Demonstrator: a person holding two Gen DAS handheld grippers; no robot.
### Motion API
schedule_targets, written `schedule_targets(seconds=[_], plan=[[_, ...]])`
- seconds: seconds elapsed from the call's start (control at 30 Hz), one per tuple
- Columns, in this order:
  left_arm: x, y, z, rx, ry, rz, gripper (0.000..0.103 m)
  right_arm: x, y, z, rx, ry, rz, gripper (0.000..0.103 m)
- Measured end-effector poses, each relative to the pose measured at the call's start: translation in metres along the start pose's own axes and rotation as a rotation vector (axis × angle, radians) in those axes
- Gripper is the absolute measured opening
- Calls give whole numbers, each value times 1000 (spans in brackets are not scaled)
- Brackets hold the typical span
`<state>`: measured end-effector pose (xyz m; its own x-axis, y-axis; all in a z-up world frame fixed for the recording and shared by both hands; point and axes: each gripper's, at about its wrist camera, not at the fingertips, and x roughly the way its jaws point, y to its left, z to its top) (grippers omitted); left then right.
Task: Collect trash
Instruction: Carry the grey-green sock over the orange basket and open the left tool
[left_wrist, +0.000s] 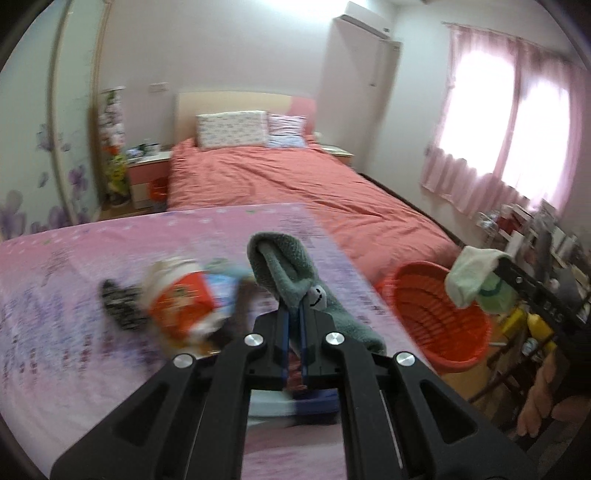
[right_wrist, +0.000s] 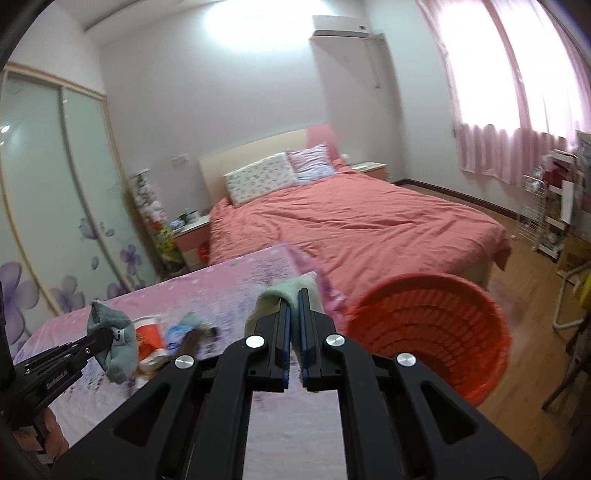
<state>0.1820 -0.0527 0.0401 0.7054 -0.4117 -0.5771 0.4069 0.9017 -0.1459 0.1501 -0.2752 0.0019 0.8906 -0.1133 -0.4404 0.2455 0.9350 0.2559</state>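
with each claw clamped on a sock, left claw and right claw, carry both past the tabletop's right edge over the basket before letting go.

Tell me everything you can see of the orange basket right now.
The orange basket is round, of what looks like ribbed plastic weave, with a thick rolled rim. It stands open-mouthed beside the pink-covered table, near the foot of the bed; the right wrist view shows wooden floor around it. No contents show inside. In the left wrist view the pale green sock in the right gripper hangs above it, not touching.
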Motion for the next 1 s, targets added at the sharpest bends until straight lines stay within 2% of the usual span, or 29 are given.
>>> schedule_targets(seconds=[0.13, 0.4, 0.53, 0.73, 0.8, 0.83, 0.87, 0.9, 0.93, 0.97, 1.0], plan=[[26, -44, 3, 48, 31, -88, 6, 5, -35, 4, 46, -3, -53, 4], [88, -126, -1, 147, 106, -213, 6, 27, -89, 4, 127, 21, -124, 4], [115, -156, -2, 194, 133, -243, 6, 33, -107, 3, 161, 32, -149, 4], [146, -180, 0, 218, 178, -257, 6, 43, -133, 8, 212, 55, -156, 4], [154, -185, 1, 223, 184, -247, 9, 48, -137, 9, 223, 64, -150, 5], [157, -187, 1, 222, 184, -240, 16, 49, -140, 9, 231, 69, -142, 6], [162, -188, 2, 220, 191, -235, 29, 48, -140, 9, 237, 75, -139, 12], [164, -189, 2, 217, 193, -228, 35, 50, -144, 11, 244, 85, -136, 23], [166, -189, 2, 213, 194, -220, 41, 53, -147, 10, 254, 95, -136, 29], [169, -188, 1, 213, 198, -215, 41, 54, -150, 9, 261, 101, -134, 36], [171, -187, 1, 213, 203, -213, 41, 54, -151, 8, 264, 103, -134, 38]])
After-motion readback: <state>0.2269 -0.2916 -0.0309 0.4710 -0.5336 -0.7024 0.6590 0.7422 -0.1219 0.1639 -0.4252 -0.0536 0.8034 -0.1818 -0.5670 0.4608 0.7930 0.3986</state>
